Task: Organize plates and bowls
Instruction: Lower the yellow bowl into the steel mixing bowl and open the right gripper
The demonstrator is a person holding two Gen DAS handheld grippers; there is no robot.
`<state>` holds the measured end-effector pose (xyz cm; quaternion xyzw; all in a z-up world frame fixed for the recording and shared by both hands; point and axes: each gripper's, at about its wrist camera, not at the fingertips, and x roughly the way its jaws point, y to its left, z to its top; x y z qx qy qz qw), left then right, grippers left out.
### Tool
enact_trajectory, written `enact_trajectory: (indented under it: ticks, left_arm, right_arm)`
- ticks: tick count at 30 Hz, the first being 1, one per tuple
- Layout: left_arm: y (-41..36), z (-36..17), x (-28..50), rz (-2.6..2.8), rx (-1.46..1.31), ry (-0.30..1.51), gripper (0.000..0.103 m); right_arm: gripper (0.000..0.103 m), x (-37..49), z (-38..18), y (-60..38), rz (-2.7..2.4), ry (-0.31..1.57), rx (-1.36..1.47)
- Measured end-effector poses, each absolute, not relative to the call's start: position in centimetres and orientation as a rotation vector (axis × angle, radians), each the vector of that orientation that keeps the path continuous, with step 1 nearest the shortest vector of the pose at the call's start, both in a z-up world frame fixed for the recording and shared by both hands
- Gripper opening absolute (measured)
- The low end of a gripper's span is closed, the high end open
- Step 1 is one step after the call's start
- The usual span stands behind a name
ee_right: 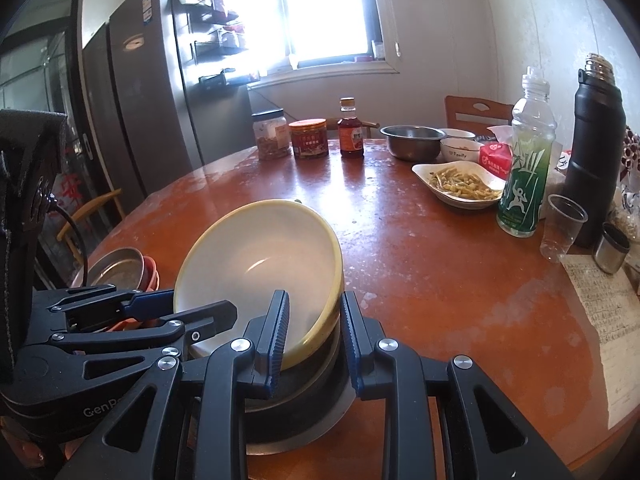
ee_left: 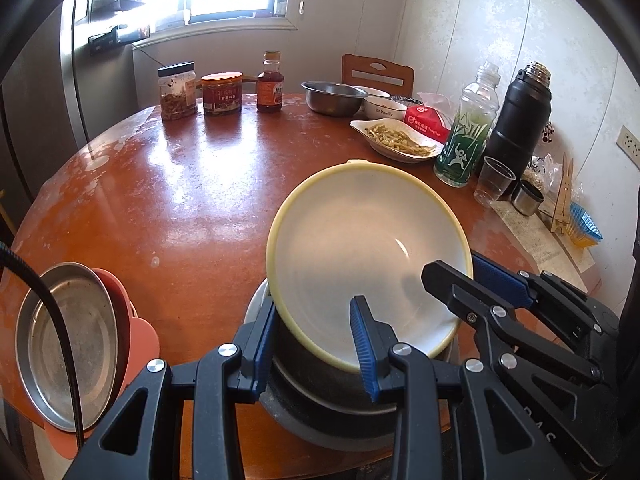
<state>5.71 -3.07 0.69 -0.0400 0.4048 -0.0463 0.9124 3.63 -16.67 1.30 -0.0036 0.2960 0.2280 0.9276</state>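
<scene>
Left wrist view shows the left gripper (ee_left: 316,344) clamped on the near-left rim of a cream-rimmed white bowl (ee_left: 360,256), one blue pad inside the bowl and one outside. The right gripper (ee_right: 314,344) pinches the bowl's near-right rim the same way. The bowl sits tilted over a dark pot (ee_right: 296,404) at the near edge of the round brown table (ee_left: 192,184). At near left lies a steel plate (ee_left: 64,344) on a reddish dish (ee_left: 132,320).
</scene>
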Motion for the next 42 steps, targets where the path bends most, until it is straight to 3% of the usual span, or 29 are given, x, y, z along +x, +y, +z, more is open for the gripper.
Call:
enact_trajectory:
  ticks: [25, 29, 42]
  left_arm:
    - [-1.8, 1.1, 4.0, -0.154, -0.139, 0.852, 0.037]
    - [-1.5, 1.2, 3.8, -0.123, -0.127, 0.848, 0.044]
    - [-1.4, 1.1, 3.7, -0.118, -0.128, 0.853, 0.045]
  right_arm:
    - [0.033, 2.7, 1.1, -16.1, 0.491, 0.627, -0.019]
    - [0.036, 2.7, 1.3, -16.2, 0.489, 0.627, -0.001]
    - [0.038, 2.5, 1.6, -16.2, 0.496, 0.629, 0.009]
